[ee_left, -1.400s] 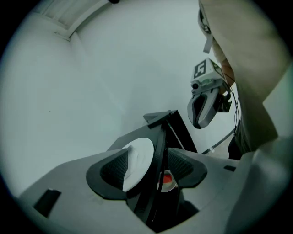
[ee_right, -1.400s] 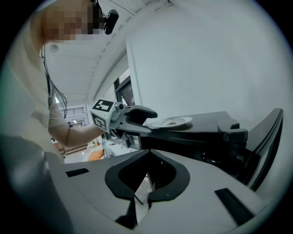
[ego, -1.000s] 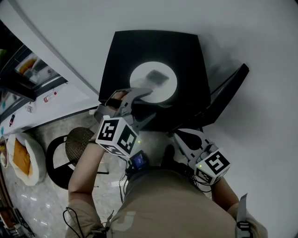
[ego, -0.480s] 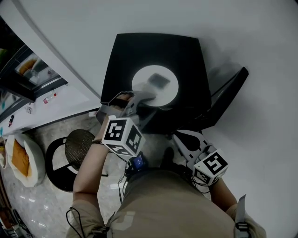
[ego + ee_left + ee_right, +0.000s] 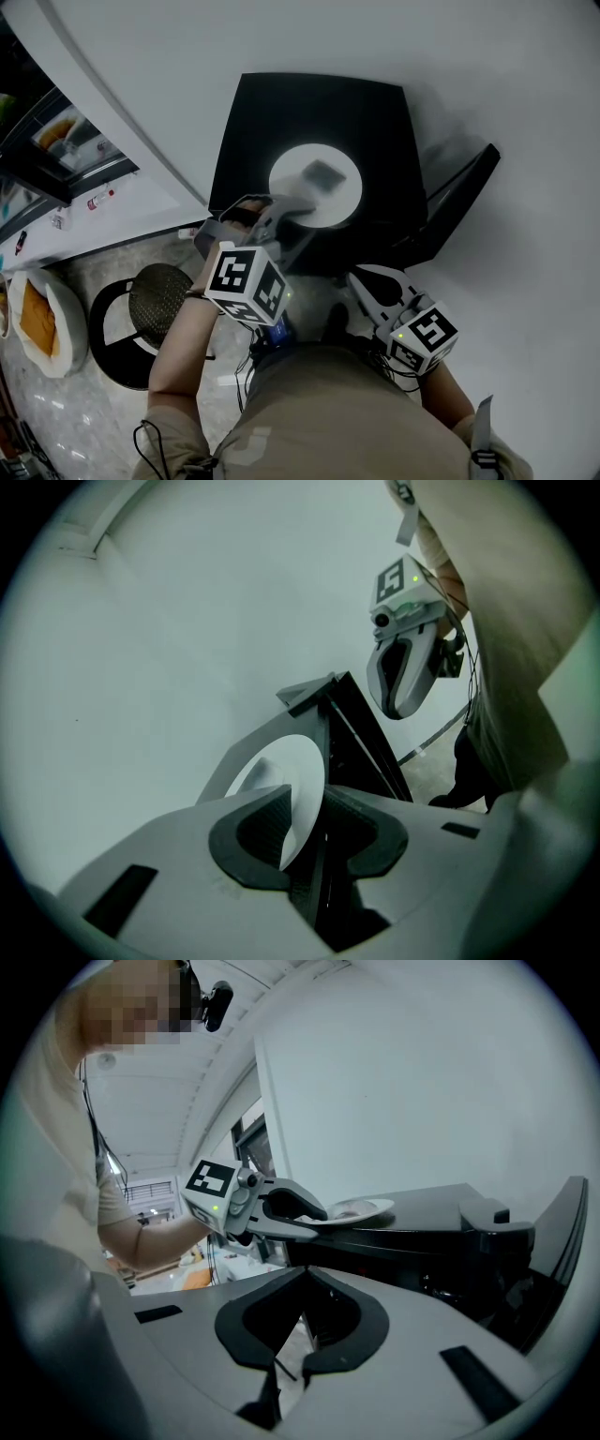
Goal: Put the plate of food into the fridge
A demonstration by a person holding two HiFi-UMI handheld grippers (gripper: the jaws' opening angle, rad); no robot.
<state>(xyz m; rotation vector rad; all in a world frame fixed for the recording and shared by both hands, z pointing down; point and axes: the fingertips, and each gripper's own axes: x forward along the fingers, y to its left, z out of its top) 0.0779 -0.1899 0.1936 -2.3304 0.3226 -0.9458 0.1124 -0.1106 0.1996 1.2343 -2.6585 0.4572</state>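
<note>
Left gripper, jaws just closing, grips the lower-left rim of the white plate, which sits mid-frame on the black fridge.

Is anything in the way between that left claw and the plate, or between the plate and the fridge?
Nothing visible. The left gripper has just been closing its jaws, with the rim of the plate between them. The plate sits on top of the black fridge, whose door stands open at the right. The fridge's inside isn't in view.
</note>
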